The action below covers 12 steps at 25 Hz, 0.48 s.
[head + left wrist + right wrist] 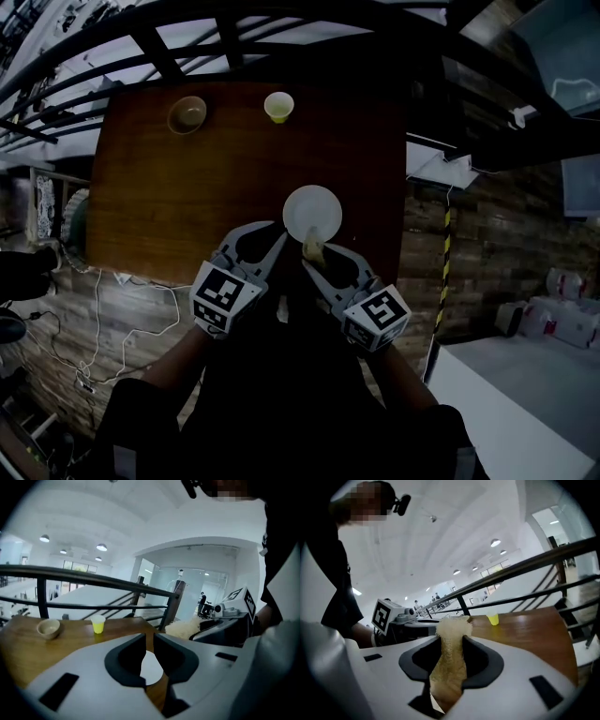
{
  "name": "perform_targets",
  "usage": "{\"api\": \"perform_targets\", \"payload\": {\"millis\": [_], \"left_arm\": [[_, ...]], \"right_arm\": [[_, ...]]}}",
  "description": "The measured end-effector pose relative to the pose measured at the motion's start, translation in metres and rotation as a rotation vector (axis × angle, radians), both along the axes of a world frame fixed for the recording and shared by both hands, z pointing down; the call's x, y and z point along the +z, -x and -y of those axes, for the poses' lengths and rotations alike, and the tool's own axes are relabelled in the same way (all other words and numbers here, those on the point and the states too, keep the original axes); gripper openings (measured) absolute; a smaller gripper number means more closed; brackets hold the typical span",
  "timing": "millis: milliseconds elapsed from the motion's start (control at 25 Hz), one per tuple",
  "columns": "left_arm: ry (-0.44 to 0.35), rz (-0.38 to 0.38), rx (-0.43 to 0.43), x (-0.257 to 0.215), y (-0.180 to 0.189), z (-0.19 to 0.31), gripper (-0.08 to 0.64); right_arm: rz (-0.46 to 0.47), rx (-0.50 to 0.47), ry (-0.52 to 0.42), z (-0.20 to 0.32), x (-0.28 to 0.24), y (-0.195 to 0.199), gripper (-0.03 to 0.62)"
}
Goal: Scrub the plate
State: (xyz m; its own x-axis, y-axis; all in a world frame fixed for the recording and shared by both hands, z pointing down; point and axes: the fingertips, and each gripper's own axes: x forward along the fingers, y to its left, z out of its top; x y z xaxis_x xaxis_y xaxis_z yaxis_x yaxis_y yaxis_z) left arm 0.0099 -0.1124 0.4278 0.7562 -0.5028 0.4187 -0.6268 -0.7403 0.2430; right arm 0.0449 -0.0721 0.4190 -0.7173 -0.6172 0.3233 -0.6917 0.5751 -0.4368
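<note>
Pinches a sponge (450, 667) in the right gripper (452, 638), pads tight on both its sides, the frayed pale end poking up past the tips. Carries nothing in the left gripper (151, 638): jaws barely apart, just a thin slit, no pad pressing on anything.

Shows the plate (151, 667) through the hollow under that slit, low in the centre of the left gripper view: white, lying on the table (18, 648), with brown wood above it and below its near edge. Puts the same plate at the centre of the head view, round and face up, on the right half of the table. Sets both grippers side by side just below it there, tips pointing up-frame: left tips at the lower-left rim, sponge over the lower rim. Cannot tell from that view whether the sponge touches the plate.

Catches the right gripper's marker cube at the right of the left gripper view, and the left gripper's cube at the left of the right gripper view.

Farther out, has a bowl (187, 114) and a yellow cup (278, 106) near the table's far edge, upper left of the head view, bowl left of cup, both well apart from the plate. Beyond them, a dark railing (93, 581) along the far side of the table. At lower left of the head view, loose cables (94, 309) on plank flooring.
</note>
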Motion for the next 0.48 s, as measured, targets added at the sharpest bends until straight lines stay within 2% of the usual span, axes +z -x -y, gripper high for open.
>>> {"api": "perform_targets", "payload": {"millis": [160, 280, 480], "left_arm": [[-0.089, 0.008, -0.009, -0.022, 0.007, 0.001, 0.060], [-0.084, -0.010, -0.015, -0.027, 0.008, -0.004, 0.060], [-0.080, 0.004, 0.001, -0.022, 0.006, -0.019, 0.060]], "right_arm": [[0.009, -0.014, -0.082, 0.002, -0.019, 0.010, 0.149], [0.008, -0.019, -0.091, 0.002, -0.021, 0.013, 0.149], [-0.068, -0.046, -0.074, 0.000, -0.006, 0.017, 0.149]]}}
